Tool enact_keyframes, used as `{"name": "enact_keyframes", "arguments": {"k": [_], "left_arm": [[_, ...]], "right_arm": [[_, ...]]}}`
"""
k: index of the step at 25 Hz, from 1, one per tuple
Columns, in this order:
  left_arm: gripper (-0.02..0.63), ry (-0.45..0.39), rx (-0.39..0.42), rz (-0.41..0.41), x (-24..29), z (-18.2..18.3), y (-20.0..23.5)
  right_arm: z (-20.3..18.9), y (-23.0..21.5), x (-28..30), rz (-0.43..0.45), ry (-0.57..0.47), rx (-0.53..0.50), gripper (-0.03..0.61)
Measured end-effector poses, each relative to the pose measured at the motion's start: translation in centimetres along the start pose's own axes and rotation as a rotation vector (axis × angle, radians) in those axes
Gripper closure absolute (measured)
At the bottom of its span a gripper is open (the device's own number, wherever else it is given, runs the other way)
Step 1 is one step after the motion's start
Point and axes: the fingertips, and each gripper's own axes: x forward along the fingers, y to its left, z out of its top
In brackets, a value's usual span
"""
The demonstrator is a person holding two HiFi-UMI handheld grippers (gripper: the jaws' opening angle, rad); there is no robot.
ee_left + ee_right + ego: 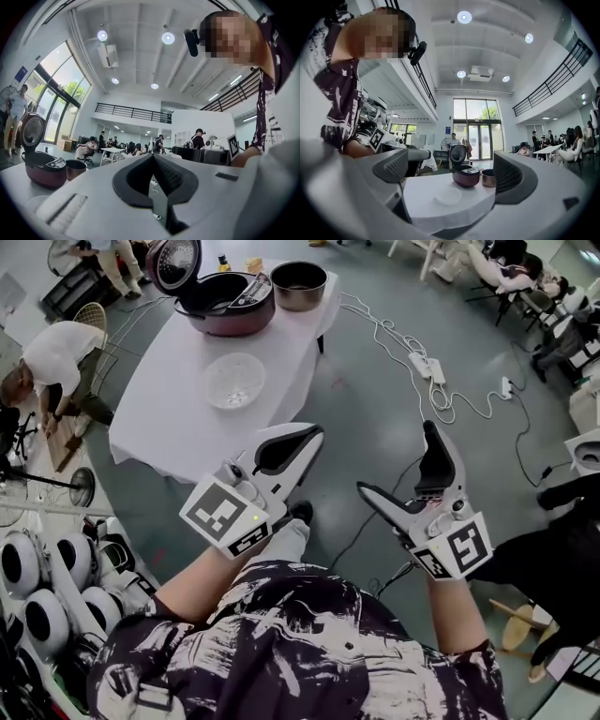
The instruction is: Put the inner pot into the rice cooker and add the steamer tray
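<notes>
Rice cooker [228,304] open, inner pot [299,285] upright just beside

Light: bright, even daylight from tall glass windows [476,126] plus round white ceiling lamps [464,17].
Glare: lamps bloom slightly.
Shadows: soft, faint beneath white-clothed table [164,423].
Distortion: gripper views fisheye, black corners.
Focus: left gripper [153,157] soft up close.

1 rice cooker [230,306], 1 inner pot [298,285], prob. 1 steamer tray [234,381], 1 table [173,423].

Open floor [375,418] up to table [157,423]
</notes>
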Motion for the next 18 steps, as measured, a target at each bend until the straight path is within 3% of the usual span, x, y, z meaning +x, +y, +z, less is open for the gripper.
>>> {"name": "enact_keyframes", "arguments": {"k": [11, 18], "left_arm": [[0.609, -0.007, 0.008, -0.022, 11.9, 0.5, 14.8], [0.609, 0.0, -0.002, 0.022, 17.3, -0.1, 20.8]], "right_arm": [[-1.8, -13.9, 13.7, 0.004, 0.038, -0.042, 0.06], [-3.4, -20.8, 18.8, 0.042, 0.056, -0.035, 0.06]]}}
